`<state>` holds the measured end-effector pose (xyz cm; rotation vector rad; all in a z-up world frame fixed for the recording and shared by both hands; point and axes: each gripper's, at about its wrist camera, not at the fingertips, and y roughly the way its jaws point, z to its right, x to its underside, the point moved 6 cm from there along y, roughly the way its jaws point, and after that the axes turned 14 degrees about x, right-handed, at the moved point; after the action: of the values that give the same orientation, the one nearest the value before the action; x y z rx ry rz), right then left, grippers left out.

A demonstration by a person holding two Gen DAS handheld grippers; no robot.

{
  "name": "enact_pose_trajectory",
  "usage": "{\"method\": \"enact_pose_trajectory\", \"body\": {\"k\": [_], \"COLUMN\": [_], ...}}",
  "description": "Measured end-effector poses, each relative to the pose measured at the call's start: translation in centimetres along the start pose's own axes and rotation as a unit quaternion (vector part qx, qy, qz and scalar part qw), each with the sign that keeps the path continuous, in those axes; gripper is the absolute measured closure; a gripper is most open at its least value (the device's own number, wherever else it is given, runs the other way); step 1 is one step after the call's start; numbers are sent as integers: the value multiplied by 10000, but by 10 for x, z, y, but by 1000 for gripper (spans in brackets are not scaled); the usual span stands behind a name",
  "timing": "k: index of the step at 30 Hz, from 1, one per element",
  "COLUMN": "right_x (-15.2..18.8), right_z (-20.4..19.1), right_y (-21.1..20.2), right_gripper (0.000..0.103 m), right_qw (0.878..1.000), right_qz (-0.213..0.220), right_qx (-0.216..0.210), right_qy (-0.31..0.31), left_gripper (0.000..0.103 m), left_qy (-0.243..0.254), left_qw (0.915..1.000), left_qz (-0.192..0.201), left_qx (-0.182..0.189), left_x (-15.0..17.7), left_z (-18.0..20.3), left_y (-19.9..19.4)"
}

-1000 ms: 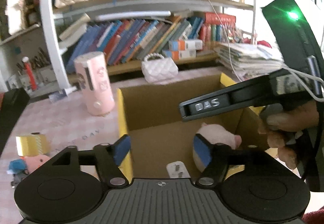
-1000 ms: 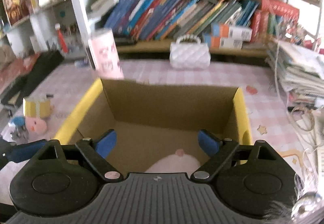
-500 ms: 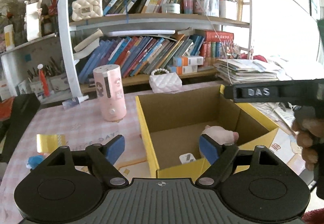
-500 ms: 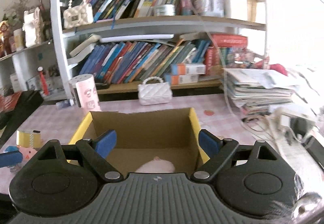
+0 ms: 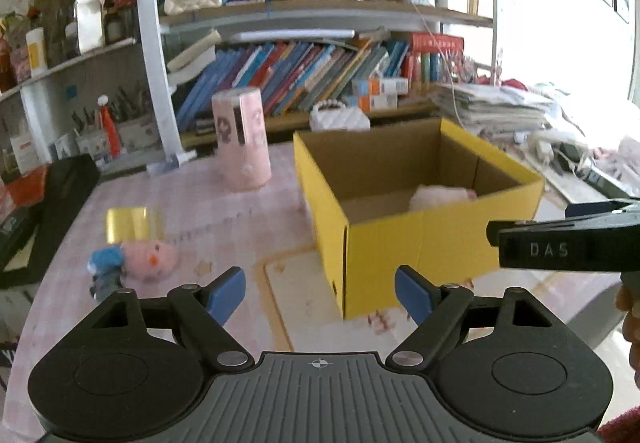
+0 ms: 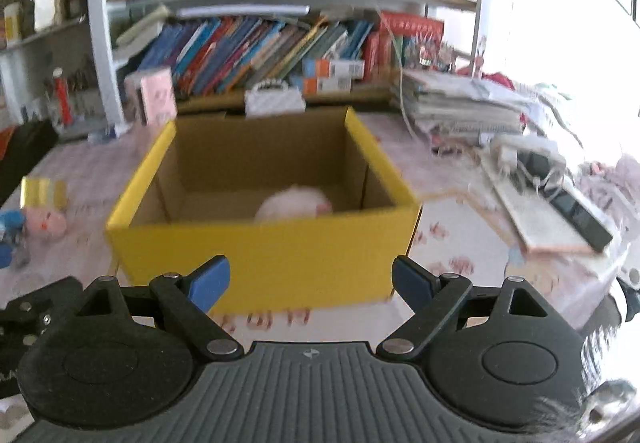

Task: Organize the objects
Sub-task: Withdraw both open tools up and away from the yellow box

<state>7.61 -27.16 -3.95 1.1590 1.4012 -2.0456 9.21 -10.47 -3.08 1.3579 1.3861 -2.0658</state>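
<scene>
Left wrist view: the left gripper (image 5: 320, 293) has its jaws spread with nothing between them, having just opened wider. The yellow box (image 5: 420, 239) sits on the pink surface (image 5: 192, 203), a pink plush (image 5: 440, 196) inside. A second plush (image 5: 146, 259) lies left, by a gold roll (image 5: 134, 225).

Right wrist view: the right gripper (image 6: 310, 283) is spread too, empty, facing the box's front wall.

The box (image 5: 420, 239) was matt cardboard, yellow outside, raw brown inside. The pig (image 5: 150, 259) looked plush; the gold roll (image 5: 134, 225) shone glossy.
</scene>
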Motion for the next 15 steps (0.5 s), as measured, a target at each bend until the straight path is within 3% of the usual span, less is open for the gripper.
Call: {"method": "enact_pose_trajectory", "body": {"k": [15], "right_x": [57], "right_z": [-38], "right_y": [-31], "right_gripper": [15], "right_qw": [9975], "right_qz": [-612], "right_qx": [-320], "right_qy": [-158], "left_gripper": [19], "left_qy": [-103], "left_qw": [9988], "left_qz": [-477], "left_qx": [-101], "left_x": [50], "left_z": [-19], "left_y": [-36]}}
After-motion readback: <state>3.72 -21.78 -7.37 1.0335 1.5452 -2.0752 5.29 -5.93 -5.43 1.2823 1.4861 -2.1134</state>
